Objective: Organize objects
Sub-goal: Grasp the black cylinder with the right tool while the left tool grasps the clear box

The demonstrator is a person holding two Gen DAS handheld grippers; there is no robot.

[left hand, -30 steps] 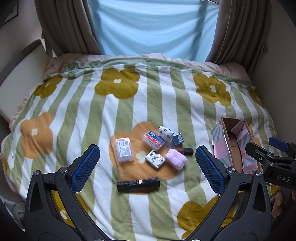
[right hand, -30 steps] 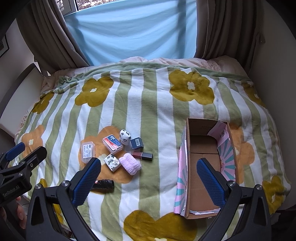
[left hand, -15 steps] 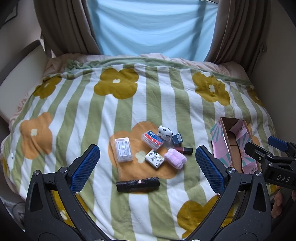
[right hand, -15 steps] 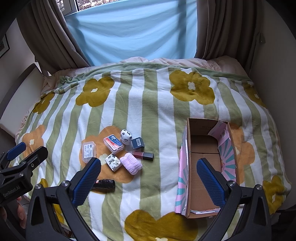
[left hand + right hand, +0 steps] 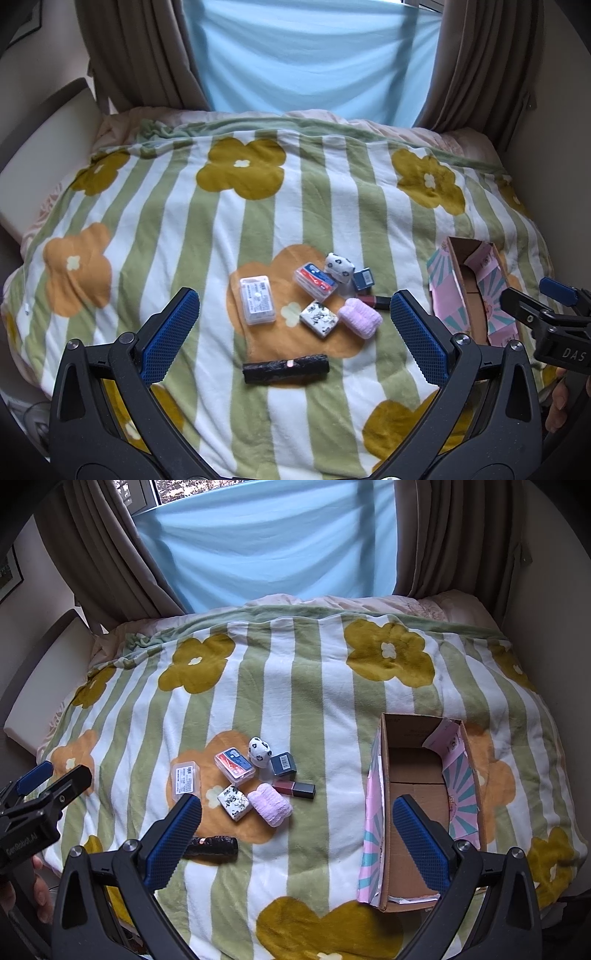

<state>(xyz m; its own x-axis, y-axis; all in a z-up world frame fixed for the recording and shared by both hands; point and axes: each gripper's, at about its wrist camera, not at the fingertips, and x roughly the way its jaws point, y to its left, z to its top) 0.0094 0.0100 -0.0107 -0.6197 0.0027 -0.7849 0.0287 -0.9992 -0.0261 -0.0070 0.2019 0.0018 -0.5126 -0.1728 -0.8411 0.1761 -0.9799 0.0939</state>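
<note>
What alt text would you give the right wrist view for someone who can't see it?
The open right gripper hovers over a flower-striped blanket, above an open cardboard box with nothing visible inside. To its left lie small items: plastic cases, a pink cloth roll, a lipstick and a black stick.

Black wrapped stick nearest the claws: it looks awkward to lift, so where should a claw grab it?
Grip the long black wrapped stick at its middle, coming from above, fingers across its narrow width: it lies flat and crosswise on the striped blanket, apart from the other items.

small items (image 5: 255,786) left of box (image 5: 413,812), on blanket (image 5: 332,686)
</note>
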